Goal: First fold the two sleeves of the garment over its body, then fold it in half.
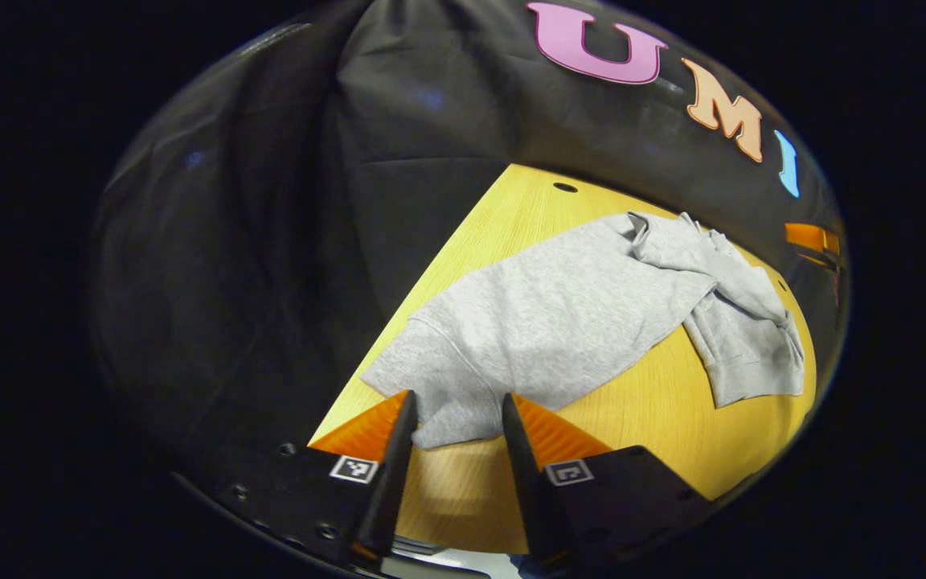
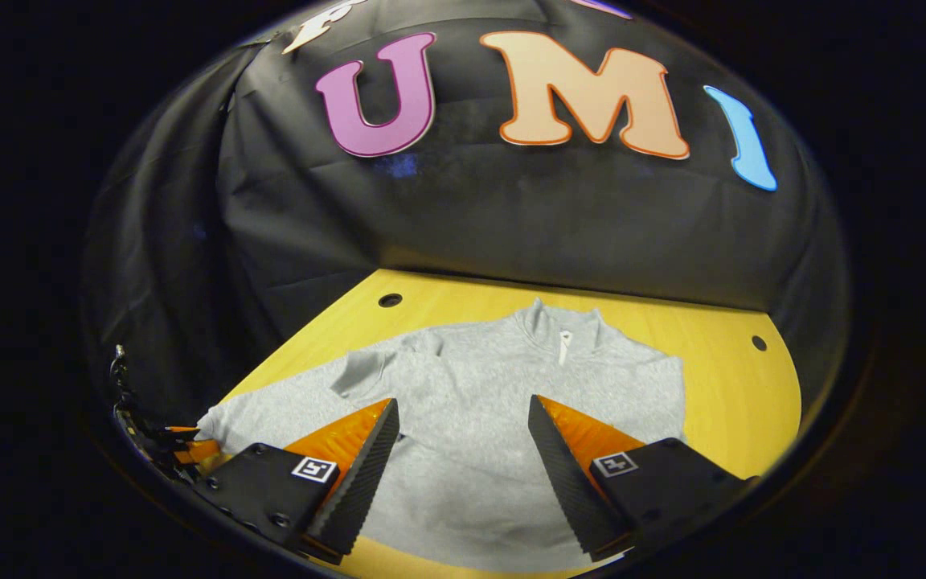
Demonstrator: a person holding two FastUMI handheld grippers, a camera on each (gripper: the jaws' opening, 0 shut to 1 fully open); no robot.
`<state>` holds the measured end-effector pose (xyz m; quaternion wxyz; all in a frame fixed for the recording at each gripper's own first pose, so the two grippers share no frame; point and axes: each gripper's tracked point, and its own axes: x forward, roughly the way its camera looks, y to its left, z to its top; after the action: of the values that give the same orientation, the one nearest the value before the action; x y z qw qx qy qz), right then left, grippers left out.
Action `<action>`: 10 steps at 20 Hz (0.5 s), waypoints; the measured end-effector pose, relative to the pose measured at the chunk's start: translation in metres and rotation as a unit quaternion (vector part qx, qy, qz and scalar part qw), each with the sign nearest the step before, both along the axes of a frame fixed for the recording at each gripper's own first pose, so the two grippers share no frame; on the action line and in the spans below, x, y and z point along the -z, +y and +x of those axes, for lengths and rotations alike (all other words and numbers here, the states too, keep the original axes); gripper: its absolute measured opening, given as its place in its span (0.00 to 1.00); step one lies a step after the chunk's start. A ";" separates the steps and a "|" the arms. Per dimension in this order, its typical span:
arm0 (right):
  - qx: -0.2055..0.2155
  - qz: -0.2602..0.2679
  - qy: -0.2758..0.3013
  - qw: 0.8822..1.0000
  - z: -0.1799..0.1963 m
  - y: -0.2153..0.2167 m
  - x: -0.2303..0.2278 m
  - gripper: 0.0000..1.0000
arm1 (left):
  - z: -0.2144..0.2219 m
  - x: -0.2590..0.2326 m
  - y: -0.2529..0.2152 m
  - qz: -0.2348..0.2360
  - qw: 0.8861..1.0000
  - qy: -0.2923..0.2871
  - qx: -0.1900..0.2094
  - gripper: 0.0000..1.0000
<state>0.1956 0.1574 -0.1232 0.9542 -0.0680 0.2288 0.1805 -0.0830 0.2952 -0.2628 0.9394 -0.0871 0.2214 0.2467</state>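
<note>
A grey sweatshirt (image 2: 471,386) lies flat on the yellow table (image 2: 736,402), with its collar (image 2: 563,330) toward the back wall. In the left gripper view the sweatshirt (image 1: 559,314) stretches away from me, and its far sleeve (image 1: 752,346) lies bunched at the right. My left gripper (image 1: 458,396) is open, and the end of the near sleeve (image 1: 455,422) lies between its fingers without being pinched. My right gripper (image 2: 463,414) is wide open, held over the sweatshirt's lower body. The left gripper (image 2: 165,446) also shows at the tip of the sleeve (image 2: 270,410) spread out to the left.
The table (image 1: 656,418) has small round holes near its back corners (image 2: 390,300) (image 2: 759,343). Black cloth walls close in the back and left sides. Bare wood runs along the right of the sweatshirt and along the near edge.
</note>
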 end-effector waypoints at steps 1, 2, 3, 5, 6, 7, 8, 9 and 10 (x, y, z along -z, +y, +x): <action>0.007 0.000 0.001 1.000 -0.004 -0.010 -0.001 0.99 | 0.002 0.000 -0.002 -0.002 1.000 0.001 0.008 0.53; 0.013 0.002 -0.001 1.000 -0.009 -0.020 -0.006 1.00 | 0.006 -0.001 -0.003 -0.004 1.000 0.003 0.013 0.41; 0.019 0.007 -0.002 1.000 -0.016 -0.027 -0.011 1.00 | 0.009 0.000 -0.002 -0.005 1.000 0.005 0.018 0.35; 0.034 0.017 -0.006 0.999 -0.026 -0.045 -0.021 0.99 | 0.011 0.000 -0.004 -0.003 1.000 0.014 0.018 0.16; 0.043 0.022 -0.008 0.999 -0.029 -0.056 -0.026 0.99 | 0.013 0.000 -0.004 0.003 1.000 0.019 0.022 0.09; 0.052 0.024 -0.011 0.998 -0.033 -0.066 -0.029 0.99 | 0.013 -0.001 -0.005 0.007 0.999 0.024 0.027 0.06; 0.061 0.024 -0.016 0.998 -0.037 -0.076 -0.033 0.99 | 0.013 -0.001 -0.005 0.008 0.999 0.028 0.027 0.03; 0.069 0.023 -0.020 0.997 -0.040 -0.088 -0.037 0.99 | 0.014 -0.002 -0.005 0.004 0.999 0.030 0.021 0.02; 0.079 0.023 -0.023 0.996 -0.042 -0.100 -0.040 0.99 | 0.016 -0.002 -0.005 -0.003 0.999 0.034 0.014 0.01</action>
<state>0.1538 0.0579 -0.0831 0.9717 -0.0320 0.2073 0.1084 -0.0670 0.2897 -0.2611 0.9344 -0.0790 0.2548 0.2359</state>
